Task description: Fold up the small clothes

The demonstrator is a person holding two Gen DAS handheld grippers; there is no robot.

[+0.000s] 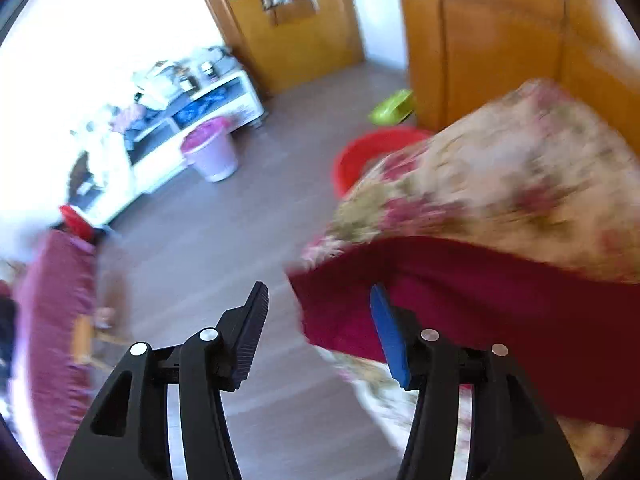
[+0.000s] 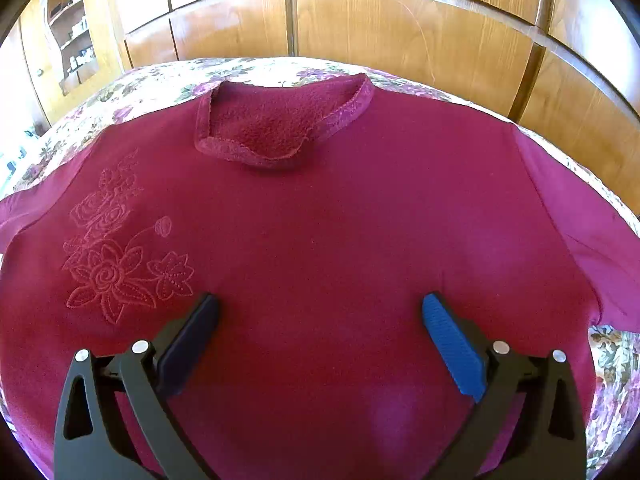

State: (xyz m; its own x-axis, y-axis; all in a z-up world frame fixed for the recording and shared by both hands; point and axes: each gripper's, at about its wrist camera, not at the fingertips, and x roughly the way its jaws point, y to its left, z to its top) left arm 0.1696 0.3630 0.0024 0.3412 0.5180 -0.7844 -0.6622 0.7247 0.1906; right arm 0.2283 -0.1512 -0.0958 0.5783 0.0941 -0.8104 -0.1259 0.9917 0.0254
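Observation:
A dark red sweater [image 2: 320, 240] lies flat and face up on a floral bedspread [image 2: 160, 84], neckline [image 2: 280, 124] toward the far side, embroidered flowers [image 2: 116, 264] on its left chest. My right gripper [image 2: 320, 304] is open and empty just above the sweater's chest. In the left wrist view, one edge of the sweater [image 1: 500, 300] hangs over the bed's side. My left gripper [image 1: 318, 300] is open and empty, beside that edge and over the floor. The left view is blurred.
A wooden headboard [image 2: 400, 32] rises behind the bed. On the floor are a red basin [image 1: 360, 156], a green object [image 1: 390, 106], a pink bin [image 1: 210, 154] and a white cluttered cabinet [image 1: 188, 116]. A purple-covered seat [image 1: 56, 320] stands at left.

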